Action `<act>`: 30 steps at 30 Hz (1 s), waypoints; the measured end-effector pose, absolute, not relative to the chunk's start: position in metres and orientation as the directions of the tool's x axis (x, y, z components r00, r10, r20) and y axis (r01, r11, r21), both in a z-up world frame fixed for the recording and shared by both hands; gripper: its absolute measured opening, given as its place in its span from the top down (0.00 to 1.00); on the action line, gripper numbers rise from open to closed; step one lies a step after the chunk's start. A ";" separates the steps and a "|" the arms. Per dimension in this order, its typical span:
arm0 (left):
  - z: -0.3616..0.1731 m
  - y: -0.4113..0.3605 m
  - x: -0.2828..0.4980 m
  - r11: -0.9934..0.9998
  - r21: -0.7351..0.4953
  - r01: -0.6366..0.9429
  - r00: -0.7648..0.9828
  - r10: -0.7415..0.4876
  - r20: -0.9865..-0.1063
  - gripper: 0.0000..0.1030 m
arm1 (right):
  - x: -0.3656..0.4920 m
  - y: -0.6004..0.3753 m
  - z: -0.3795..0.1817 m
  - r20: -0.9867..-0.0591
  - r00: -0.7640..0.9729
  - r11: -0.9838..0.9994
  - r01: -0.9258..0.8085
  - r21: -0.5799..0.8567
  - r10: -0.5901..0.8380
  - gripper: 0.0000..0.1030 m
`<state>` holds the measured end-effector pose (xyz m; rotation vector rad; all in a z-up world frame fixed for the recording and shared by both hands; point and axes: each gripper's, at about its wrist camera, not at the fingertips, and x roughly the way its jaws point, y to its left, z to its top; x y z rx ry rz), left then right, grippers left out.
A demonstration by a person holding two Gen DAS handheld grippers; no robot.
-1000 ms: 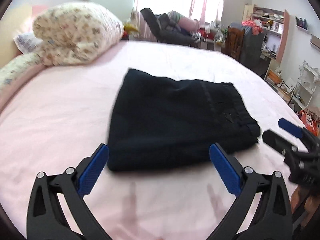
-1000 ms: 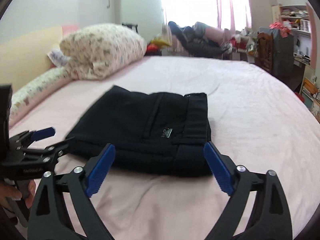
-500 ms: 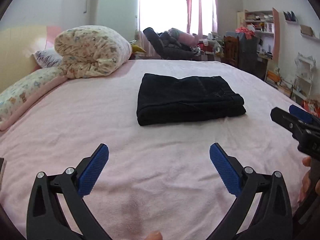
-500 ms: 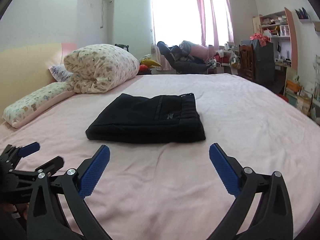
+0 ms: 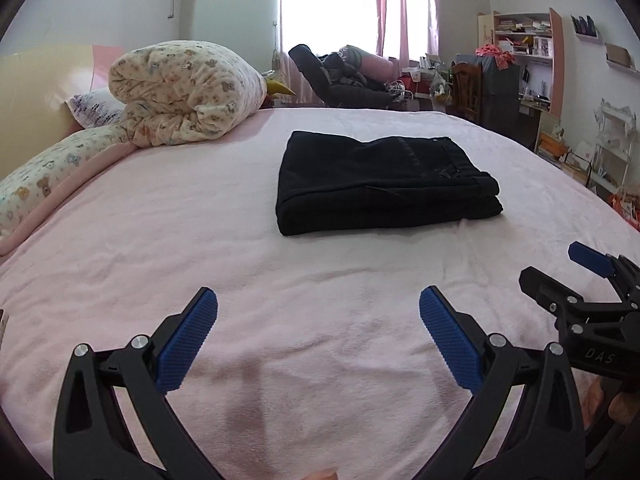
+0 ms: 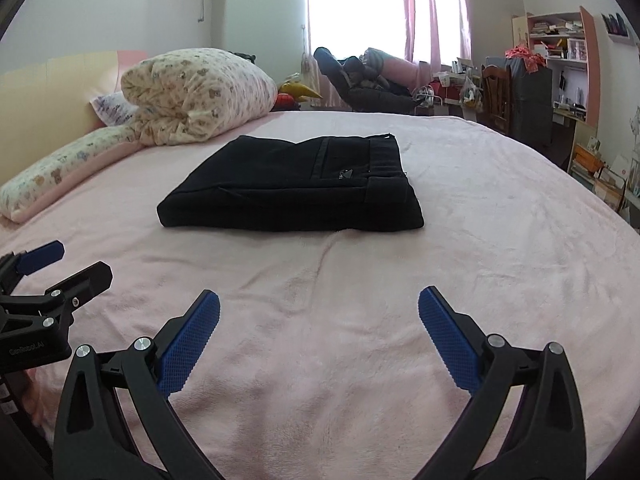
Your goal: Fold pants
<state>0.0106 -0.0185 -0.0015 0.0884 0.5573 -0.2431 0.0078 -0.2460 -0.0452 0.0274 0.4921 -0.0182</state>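
The black pants (image 5: 380,184) lie folded into a flat rectangular stack on the pink bed cover (image 5: 200,240), waistband to the right. In the right wrist view the same pants (image 6: 296,188) sit ahead in the middle of the bed. My left gripper (image 5: 318,304) is open, well short of the pants, with nothing between its blue pads. My right gripper (image 6: 319,306) is also wide open and empty, equally far back. Each gripper shows at the edge of the other's view: the right gripper (image 5: 560,276) and the left gripper (image 6: 68,264).
A rolled floral quilt (image 5: 184,92) and a long pillow (image 5: 44,184) lie at the bed's far left by the headboard. A dark recliner (image 5: 340,80) stands beyond the bed under the window. Shelves and a cluttered desk (image 5: 524,64) line the right wall.
Both grippers have pulled back from the pants, which were close to the fingertips a second ago and now lie farther off. The pants stay folded in place.
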 end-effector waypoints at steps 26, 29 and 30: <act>-0.010 -0.025 0.012 0.973 0.092 0.213 0.824 -0.128 -0.553 0.02 | 0.005 -0.249 -0.046 -0.464 0.885 0.999 0.047 0.003 -0.040 0.01; -0.010 -0.026 0.012 0.973 0.097 0.207 0.824 -0.121 -0.554 0.02 | 0.005 -0.249 -0.046 -0.465 0.884 0.999 0.049 0.004 -0.042 0.01; -0.010 -0.025 0.012 0.974 0.096 0.207 0.824 -0.120 -0.553 0.02 | 0.005 -0.249 -0.046 -0.465 0.884 0.999 0.049 0.005 -0.042 0.01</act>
